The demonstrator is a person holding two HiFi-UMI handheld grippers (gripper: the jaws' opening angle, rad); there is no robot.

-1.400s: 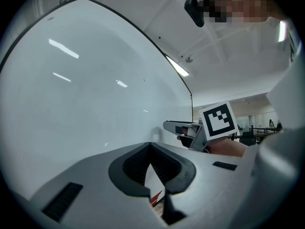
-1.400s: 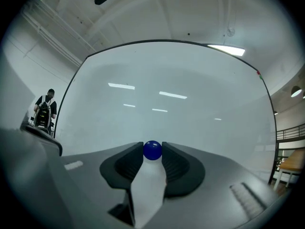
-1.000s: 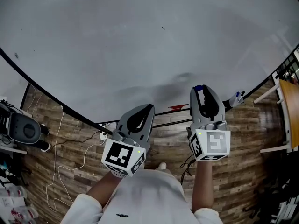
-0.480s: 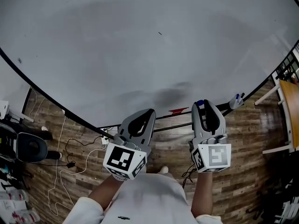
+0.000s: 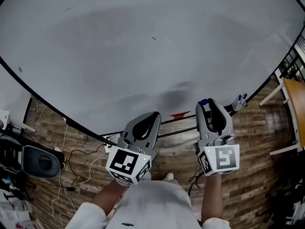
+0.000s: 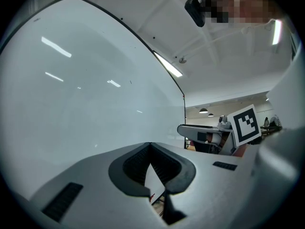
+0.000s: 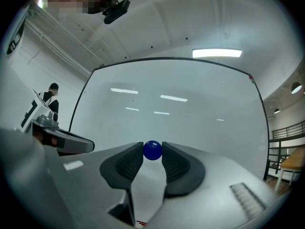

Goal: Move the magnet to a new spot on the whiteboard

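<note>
A round blue magnet point(image 7: 152, 150) sits pinched between the tips of my right gripper point(image 7: 152, 152), which is shut on it; from the head view the magnet point(image 5: 203, 102) shows as a blue spot at the tip of the right gripper point(image 5: 205, 104), just off the lower part of the whiteboard point(image 5: 143, 46). My left gripper point(image 5: 153, 116) hangs lower left of it with its jaws closed together and nothing between them. In the left gripper view the jaws point(image 6: 150, 147) meet at the tip beside the whiteboard point(image 6: 81, 104).
Along the board's lower edge lie a red object point(image 5: 180, 113) and a marker holder point(image 5: 239, 101). Cables point(image 5: 71, 166) trail on the wood floor at the left. A wooden table point(image 5: 294, 104) stands at the right. A person point(image 7: 50, 97) stands far left.
Both grippers have sunk slightly lower in the head view as the view tilted; the right gripper keeps its hold on the blue magnet near the board's lower edge.
</note>
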